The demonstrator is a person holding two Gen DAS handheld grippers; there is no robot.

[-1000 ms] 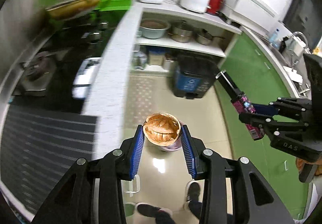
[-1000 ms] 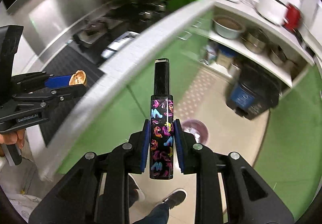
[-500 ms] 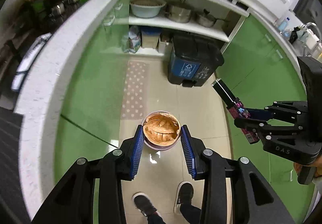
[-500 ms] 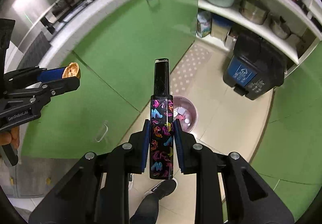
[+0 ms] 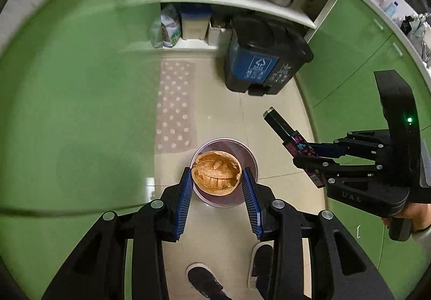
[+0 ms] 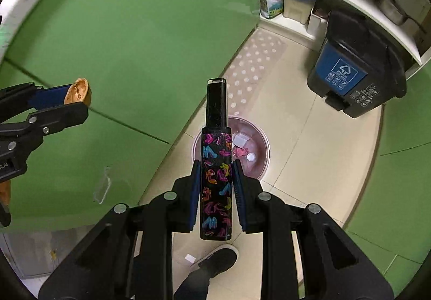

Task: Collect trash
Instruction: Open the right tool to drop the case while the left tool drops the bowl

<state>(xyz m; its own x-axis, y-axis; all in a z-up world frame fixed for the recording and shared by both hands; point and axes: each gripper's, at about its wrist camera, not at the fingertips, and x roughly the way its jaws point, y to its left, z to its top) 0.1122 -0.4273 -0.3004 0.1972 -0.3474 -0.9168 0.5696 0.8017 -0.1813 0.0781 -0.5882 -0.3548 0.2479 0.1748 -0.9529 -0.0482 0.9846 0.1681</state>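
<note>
Beige tiled floor (image 5: 269, 117) (green cabinets (image 5: 80, 111))

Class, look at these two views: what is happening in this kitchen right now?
A person is collecting trash with two hand-held tongs. The left tongs grip a walnut shell; the right tongs grip a patterned tube. Both point down over a small pink bin on the floor, which already holds scraps. Nothing is dropped yet.

Pointed steeply down above the pink bin (image 6: 257, 138): left gripper (image 5: 217, 178) clamped on a walnut shell (image 5: 216, 174), right gripper (image 6: 216, 173) closed around a patterned tube (image 6: 216, 165), held apart side by side.
</note>
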